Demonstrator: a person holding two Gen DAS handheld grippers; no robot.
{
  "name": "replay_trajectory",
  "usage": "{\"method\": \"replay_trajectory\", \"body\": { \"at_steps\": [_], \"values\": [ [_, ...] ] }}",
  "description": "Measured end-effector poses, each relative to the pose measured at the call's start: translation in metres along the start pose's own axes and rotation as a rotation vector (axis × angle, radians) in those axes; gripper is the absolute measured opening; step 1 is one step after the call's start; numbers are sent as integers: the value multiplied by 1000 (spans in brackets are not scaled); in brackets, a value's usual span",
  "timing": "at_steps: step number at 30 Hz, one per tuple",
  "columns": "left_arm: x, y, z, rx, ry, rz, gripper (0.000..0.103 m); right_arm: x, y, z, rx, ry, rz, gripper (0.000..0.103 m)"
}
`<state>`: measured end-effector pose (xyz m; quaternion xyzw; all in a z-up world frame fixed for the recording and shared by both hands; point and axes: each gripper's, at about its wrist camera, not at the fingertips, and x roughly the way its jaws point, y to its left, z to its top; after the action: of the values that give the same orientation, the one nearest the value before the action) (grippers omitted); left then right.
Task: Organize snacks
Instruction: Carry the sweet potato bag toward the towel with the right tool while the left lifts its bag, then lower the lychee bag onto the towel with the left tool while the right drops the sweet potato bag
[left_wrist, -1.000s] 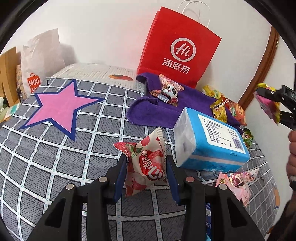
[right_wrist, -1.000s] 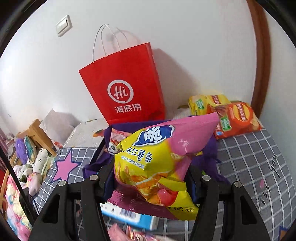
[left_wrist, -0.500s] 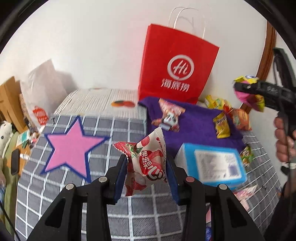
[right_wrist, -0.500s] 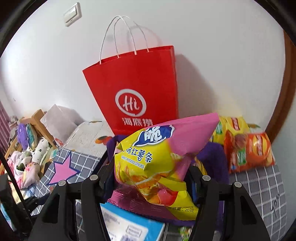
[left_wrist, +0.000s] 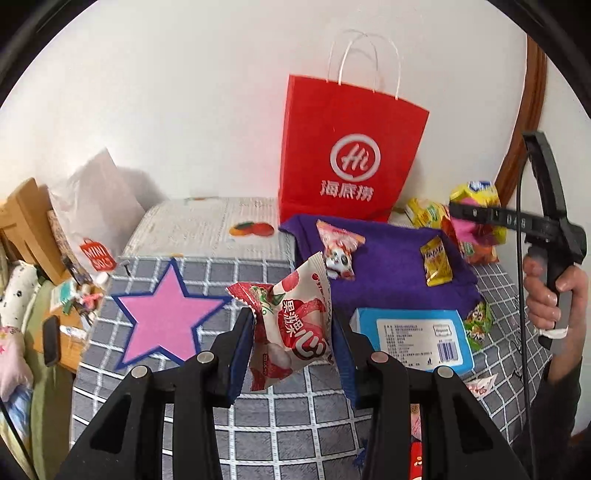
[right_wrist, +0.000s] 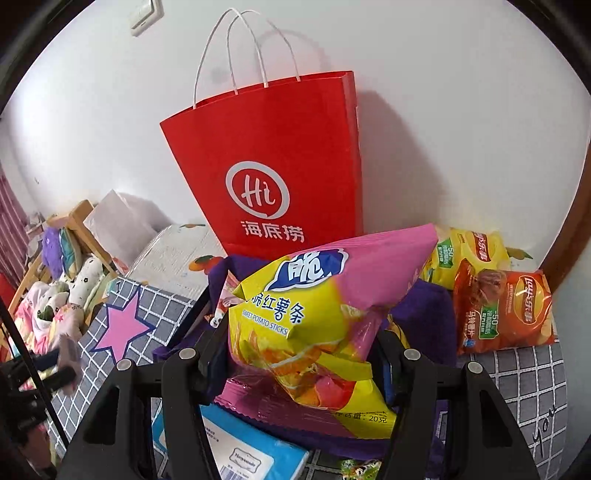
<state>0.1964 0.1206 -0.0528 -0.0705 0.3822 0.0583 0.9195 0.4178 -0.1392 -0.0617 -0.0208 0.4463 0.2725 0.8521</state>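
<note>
Gripping a lychee candy packet (left_wrist: 291, 325), the left gripper (left_wrist: 291, 347) hangs in front of the red paper bag (left_wrist: 347, 155); the right gripper (right_wrist: 301, 354) clamps a sweet potato sticks bag (right_wrist: 314, 317) just before that same bag.

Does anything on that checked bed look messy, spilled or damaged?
Nothing is spilled or torn. Snacks simply lie scattered: a panda-print packet and a small yellow packet on the rumpled purple cloth, two crisp bags by the wall. The tall red paper bag stands upright.
</note>
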Motion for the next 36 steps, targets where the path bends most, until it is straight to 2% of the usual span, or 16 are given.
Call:
{"method": "replay_trajectory", "body": {
  "at_steps": [3, 8, 13, 19, 26, 36],
  "values": [
    [-7, -5, 10, 20, -37, 19, 39, -1, 1, -2, -38, 26, -10, 62],
    [0, -22, 27, 36, -58, -30, 39, 1, -4, -5, -76, 84, -43, 62],
    [27, -48, 50, 54, -51, -95, 39, -3, -19, -4, -73, 103, -65, 62],
    [62, -79, 71, 84, -40, -155, 39, 1, -38, -5, -38, 137, -48, 62],
    [118, -94, 71, 77, 49, -234, 39, 28, -41, -12, -27, 236, -17, 62],
    [170, -71, 58, 27, 186, -221, 39, 70, -51, -26, 19, 342, -45, 62]
  ]
}}
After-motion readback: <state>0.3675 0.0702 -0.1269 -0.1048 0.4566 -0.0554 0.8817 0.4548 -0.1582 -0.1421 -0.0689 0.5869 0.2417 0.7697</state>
